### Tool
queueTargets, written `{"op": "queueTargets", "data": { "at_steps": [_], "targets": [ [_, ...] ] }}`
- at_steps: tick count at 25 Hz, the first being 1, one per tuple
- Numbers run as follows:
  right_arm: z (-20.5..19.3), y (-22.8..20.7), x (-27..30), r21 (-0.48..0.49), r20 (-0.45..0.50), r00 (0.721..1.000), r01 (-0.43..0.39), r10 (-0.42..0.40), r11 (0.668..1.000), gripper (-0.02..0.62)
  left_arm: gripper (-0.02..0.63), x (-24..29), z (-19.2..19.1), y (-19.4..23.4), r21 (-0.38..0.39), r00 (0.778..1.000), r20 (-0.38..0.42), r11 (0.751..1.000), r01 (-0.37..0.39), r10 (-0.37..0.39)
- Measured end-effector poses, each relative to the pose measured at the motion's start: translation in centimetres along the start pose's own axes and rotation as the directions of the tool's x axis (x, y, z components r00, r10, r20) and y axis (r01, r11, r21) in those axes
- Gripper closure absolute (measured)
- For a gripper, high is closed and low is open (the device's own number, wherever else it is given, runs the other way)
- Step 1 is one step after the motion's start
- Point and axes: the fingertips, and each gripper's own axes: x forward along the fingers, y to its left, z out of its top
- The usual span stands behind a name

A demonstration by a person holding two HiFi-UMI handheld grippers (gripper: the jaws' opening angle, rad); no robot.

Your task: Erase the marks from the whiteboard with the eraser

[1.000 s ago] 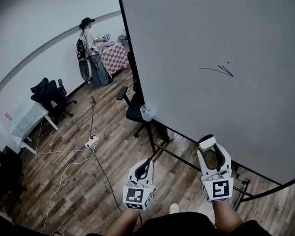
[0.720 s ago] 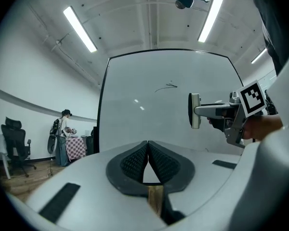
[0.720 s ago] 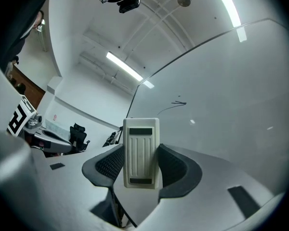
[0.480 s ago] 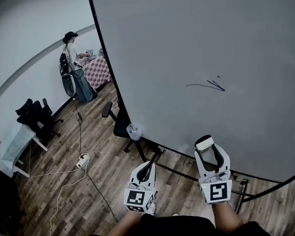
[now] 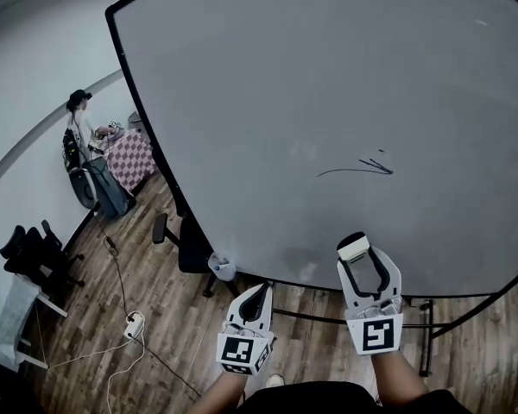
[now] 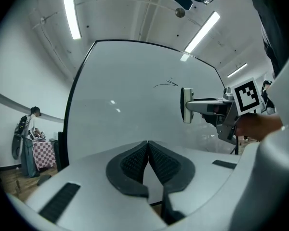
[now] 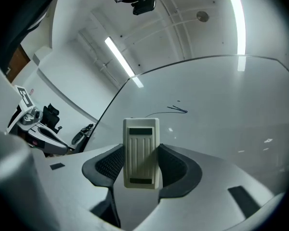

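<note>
Head view: a large whiteboard (image 5: 328,76) on a black-framed stand fills most of the frame. The marks (image 5: 363,167), a long thin black stroke ending in a few short crossing strokes, sit on the board at about 3 o'clock from the frame's centre.

The right gripper (image 5: 359,261) is at 5 o'clock, pointing up toward the board's lower edge. Its fingers are clamped on a pale rectangular eraser (image 5: 354,247), which stands upright at the fingertips. The marks lie at 12 o'clock from the eraser, well apart from it. Whether the eraser touches the board cannot be told.

The left gripper (image 5: 261,290) is at 6 o'clock, lower than the right one, over the wooden floor (image 5: 155,317) and away from the board.

At 9 o'clock a person (image 5: 86,145) stands beside a counter (image 5: 125,158) covered with a checked cloth. A dark chair (image 5: 177,240) stands near the board's lower left edge, and a power strip (image 5: 134,324) with a cable lies on the floor at 8 o'clock.

Left gripper view: the dark ribbed fingers (image 6: 130,165) are pressed together with nothing between them. The board rises ahead, the marks (image 6: 166,84) at 1 o'clock, and the right gripper (image 6: 185,105) reaches in from 3 o'clock.

Right gripper view: the eraser (image 7: 141,150) stands between the two fingers (image 7: 176,170), gripped on both long sides, ribbed face toward the camera. The marks (image 7: 176,109) are at 1 o'clock above it.
</note>
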Motion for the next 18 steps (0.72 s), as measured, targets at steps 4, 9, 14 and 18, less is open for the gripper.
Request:
{"op": "queueTargets", "data": {
  "at_steps": [4,9,14,18],
  "targets": [
    [0.4,0.0,1.4,-0.054,-0.017,0.998,0.061,-0.062,0.997,0.351,0.584,0.7,1.8,1.7,0.023,0.997,0.067,0.999,0.042,-0.044],
    [1.9,-0.1,3.5,-0.197,-0.032,0.992,0.112,-0.121,0.974,0.351,0.584,1.4,2.9,2.3,0.073,0.987,0.093,0.989,0.127,-0.133],
    [3.2,0.2,5.9,-0.319,-0.12,0.979,0.12,-0.166,0.94,0.351,0.584,0.8,0.7,3.1,0.065,0.975,0.053,0.975,0.211,-0.215],
    [4.0,0.8,8.2,-0.378,-0.162,0.975,0.079,-0.15,0.922,0.351,0.584,0.3,-0.4,3.3,0.055,0.968,0.038,0.968,0.246,-0.248]
  ]
}}
